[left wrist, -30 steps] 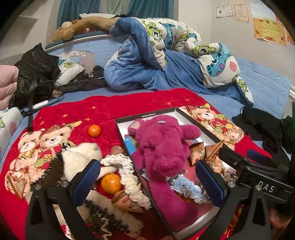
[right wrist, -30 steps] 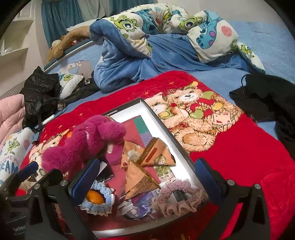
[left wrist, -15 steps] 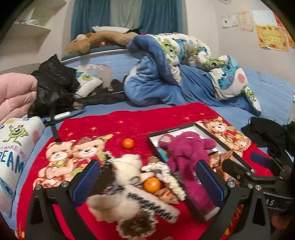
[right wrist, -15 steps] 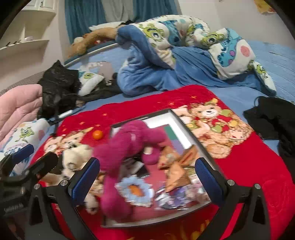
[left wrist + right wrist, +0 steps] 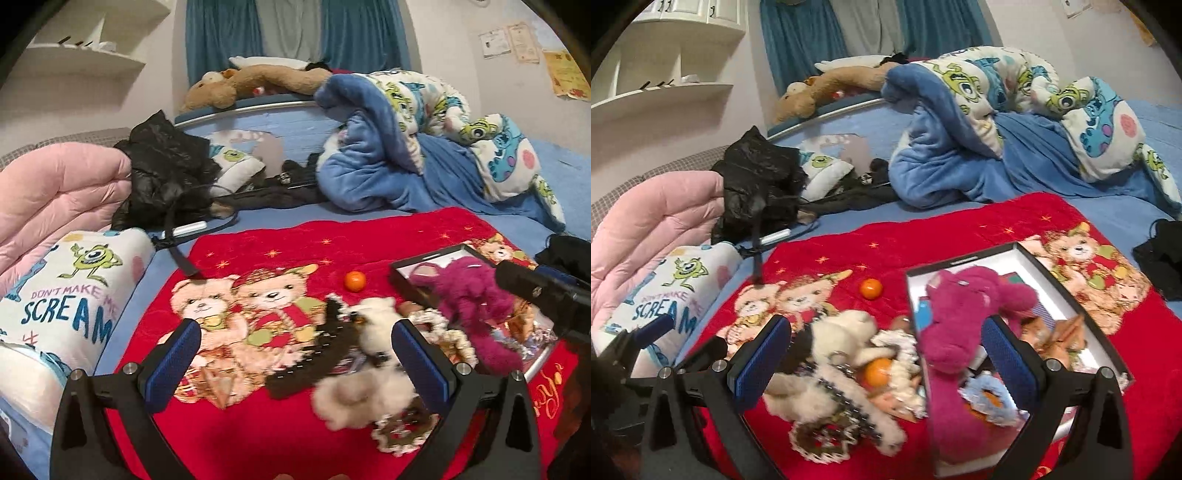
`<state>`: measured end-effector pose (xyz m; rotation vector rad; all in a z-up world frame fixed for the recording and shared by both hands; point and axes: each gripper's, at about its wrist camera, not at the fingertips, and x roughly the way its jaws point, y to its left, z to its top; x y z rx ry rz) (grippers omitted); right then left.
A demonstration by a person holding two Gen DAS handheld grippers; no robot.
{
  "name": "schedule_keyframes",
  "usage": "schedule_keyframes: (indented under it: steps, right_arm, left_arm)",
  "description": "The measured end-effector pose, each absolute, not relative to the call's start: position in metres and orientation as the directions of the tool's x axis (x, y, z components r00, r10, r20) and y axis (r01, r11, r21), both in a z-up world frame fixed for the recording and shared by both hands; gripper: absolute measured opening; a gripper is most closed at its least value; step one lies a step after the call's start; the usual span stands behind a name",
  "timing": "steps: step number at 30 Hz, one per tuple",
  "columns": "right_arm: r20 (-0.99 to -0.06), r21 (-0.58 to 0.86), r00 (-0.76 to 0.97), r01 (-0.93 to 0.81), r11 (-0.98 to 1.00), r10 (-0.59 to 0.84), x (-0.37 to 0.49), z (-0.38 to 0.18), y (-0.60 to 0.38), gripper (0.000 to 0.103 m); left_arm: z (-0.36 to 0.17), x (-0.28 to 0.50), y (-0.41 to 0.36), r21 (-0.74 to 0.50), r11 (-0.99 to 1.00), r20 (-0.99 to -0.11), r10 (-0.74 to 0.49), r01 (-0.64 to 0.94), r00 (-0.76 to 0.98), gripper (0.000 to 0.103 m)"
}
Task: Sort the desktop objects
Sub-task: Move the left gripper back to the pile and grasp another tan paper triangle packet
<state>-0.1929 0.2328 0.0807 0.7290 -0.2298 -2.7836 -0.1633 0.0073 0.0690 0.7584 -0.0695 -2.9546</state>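
Note:
A magenta plush toy (image 5: pixel 964 321) lies across the black-rimmed white box (image 5: pixel 1030 254) on the red teddy-bear blanket (image 5: pixel 923 232), among snack packets and a blue crocheted piece (image 5: pixel 988 395). Left of the box is a heap: a white plush (image 5: pixel 842 336), a black comb (image 5: pixel 317 358), a cream scrunchie, an orange (image 5: pixel 878 371). A second orange (image 5: pixel 870 288) lies alone further back. My right gripper (image 5: pixel 882 358) is open above the heap and the box's left edge. My left gripper (image 5: pixel 295 360) is open over the blanket, the white plush (image 5: pixel 373 325) by its right finger. Both hold nothing.
A crumpled blue monster-print duvet (image 5: pixel 406 147) fills the back right. A pink quilt (image 5: pixel 62 192), black bag (image 5: pixel 166 170) and "SCREAM" pillow (image 5: pixel 70 295) crowd the left. Black clothing (image 5: pixel 1160 254) lies at the right edge. Open red blanket lies behind the lone orange.
Both grippers have pulled back and swung left, so the box and magenta plush sit smaller and further right. Both stay open. The objects have not moved.

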Motion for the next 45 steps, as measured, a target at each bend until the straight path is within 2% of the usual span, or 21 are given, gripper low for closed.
schedule_keyframes:
  steps: [6,20,23,32,45]
  right_arm:
    - [-0.46,0.235,-0.833,0.219,-0.947,-0.307,-0.201,0.077,0.219,0.103]
    - [-0.505,0.164,-0.793,0.299,-0.94,-0.34,-0.203,0.064,0.182,0.103]
    - [-0.517,0.156,-0.782,0.313,-0.937,-0.348,-0.204,0.059,0.174,0.103]
    - [-0.556,0.148,-0.75,0.335,-0.931,-0.359,-0.209,0.044,0.159,0.103]
    - [-0.655,0.168,-0.635,0.407,-0.898,-0.411,-0.217,-0.004,0.123,0.103]
  left_arm:
    - [0.064,-0.164,-0.021,0.073,-0.992,-0.483,-0.122,0.099,-0.867,0.103]
    - [0.061,-0.163,-0.07,0.029,-0.982,-0.494,-0.175,0.185,-0.851,0.103]
    - [0.053,-0.166,-0.076,0.053,-0.978,-0.502,-0.202,0.203,-0.841,0.103]
    - [0.005,-0.186,-0.101,0.074,-0.966,-0.592,-0.243,0.248,-0.768,0.103]
    - [-0.043,-0.206,-0.098,0.102,-0.974,-0.676,-0.218,0.203,-0.704,0.103]
